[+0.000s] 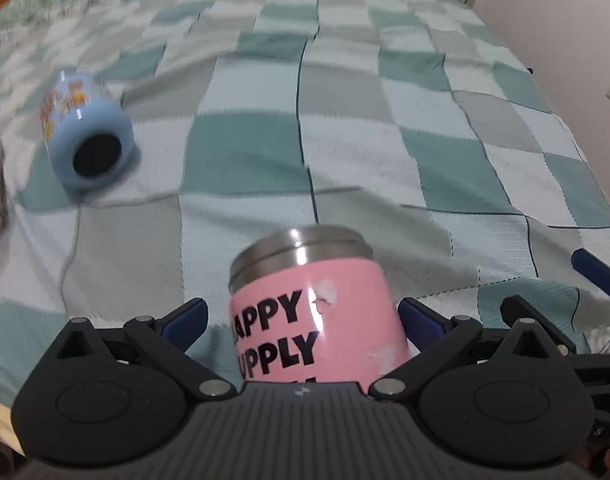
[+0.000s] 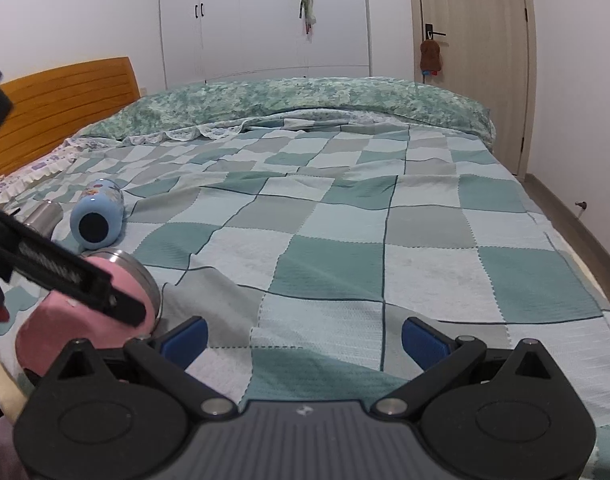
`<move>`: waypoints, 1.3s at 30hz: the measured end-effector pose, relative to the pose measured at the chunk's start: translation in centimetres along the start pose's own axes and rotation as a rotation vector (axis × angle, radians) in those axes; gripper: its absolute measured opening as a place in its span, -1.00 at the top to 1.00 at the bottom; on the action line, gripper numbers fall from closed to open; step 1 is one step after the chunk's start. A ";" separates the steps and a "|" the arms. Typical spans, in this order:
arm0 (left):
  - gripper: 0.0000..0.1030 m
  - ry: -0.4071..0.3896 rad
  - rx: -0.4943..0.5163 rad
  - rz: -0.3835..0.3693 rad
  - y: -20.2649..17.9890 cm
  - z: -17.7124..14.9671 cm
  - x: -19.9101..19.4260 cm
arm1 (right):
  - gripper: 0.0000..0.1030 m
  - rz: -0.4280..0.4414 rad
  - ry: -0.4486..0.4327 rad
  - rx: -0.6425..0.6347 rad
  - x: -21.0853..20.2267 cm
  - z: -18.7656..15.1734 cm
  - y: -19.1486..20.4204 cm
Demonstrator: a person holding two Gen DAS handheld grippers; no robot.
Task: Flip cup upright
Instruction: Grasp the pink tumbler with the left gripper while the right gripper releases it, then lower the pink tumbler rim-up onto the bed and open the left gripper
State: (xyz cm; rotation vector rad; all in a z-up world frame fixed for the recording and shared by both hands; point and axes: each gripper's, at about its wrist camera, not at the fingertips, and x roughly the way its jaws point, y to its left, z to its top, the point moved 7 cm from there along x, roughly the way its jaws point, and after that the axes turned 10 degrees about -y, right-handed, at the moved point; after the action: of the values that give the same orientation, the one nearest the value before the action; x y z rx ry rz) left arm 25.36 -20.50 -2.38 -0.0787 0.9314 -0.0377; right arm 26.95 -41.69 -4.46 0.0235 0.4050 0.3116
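Left wrist: 1 pink cup [image 1: 317,312] btwn open left tool [image 1: 303,314], 1 blue bottle [image 1: 89,132].

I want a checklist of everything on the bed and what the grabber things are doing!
Surface: checked green quilt on a bed, wrinkled.
Job's things: pink cup with steel rim, lying between the left gripper's jaws; contact unclear.
Clutter: blue cup lying on its side; steel cup behind it, partly hidden.
Grippers: left gripper jaws spread around the pink cup; right gripper open, holding nothing.
Cables: nothing seen.
Surroundings: wooden headboard, white wardrobe, door.
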 end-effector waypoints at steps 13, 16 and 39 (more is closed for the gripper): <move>-0.69 -0.075 0.002 -0.135 -0.8 -0.8 -1.8 | -1.00 0.009 -0.045 0.030 -1.7 -0.8 0.5; -0.67 -0.135 0.000 -0.189 -0.6 -0.4 -3.5 | -1.00 -0.016 -0.076 0.031 -3.0 -0.9 0.1; -0.66 -0.579 0.232 -0.239 -8.5 6.1 -1.0 | -1.00 -0.199 -0.235 0.026 -3.7 0.3 -3.2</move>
State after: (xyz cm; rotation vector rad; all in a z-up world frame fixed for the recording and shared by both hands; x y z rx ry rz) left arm 29.66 -28.56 2.69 0.0159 0.3311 -0.3270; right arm 24.79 -45.80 -3.03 0.0447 0.1764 0.1047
